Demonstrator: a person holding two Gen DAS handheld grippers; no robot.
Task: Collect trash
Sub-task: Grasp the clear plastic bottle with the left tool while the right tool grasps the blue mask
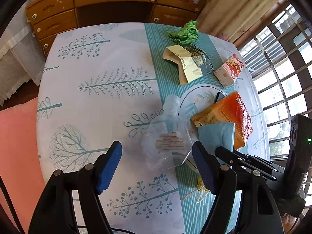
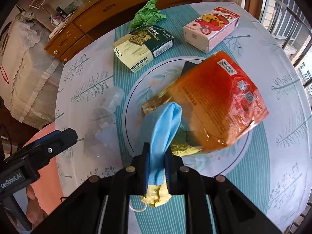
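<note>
Right hand-held gripper is clamped on a soft pale-blue face mask, with a crumpled yellow wrapper bunched below the pads; mask hangs just above the near edge of the white round plate; looks light and limp, pinch on the gathered middle seems secure, ear loop dangles and could snag.

Left hand-held gripper has jaws wide apart, holding nothing, hovering over the crushed clear plastic bottle lying on the counter just left of the plate; bottle probably light, springy, slippery; best bite across the flattened body near the label, not the ribbed neck.

On the plate: glossy orange-red plastic snack bag, thin, crinkly, likely to slide; grab a folded edge.

Far side: dark-green and cream flattened cardboard box, pink-white carton with strawberry print, crumpled green paper wad; cartons stiff, take by an edge; the wad is soft, pinch anywhere.
</note>
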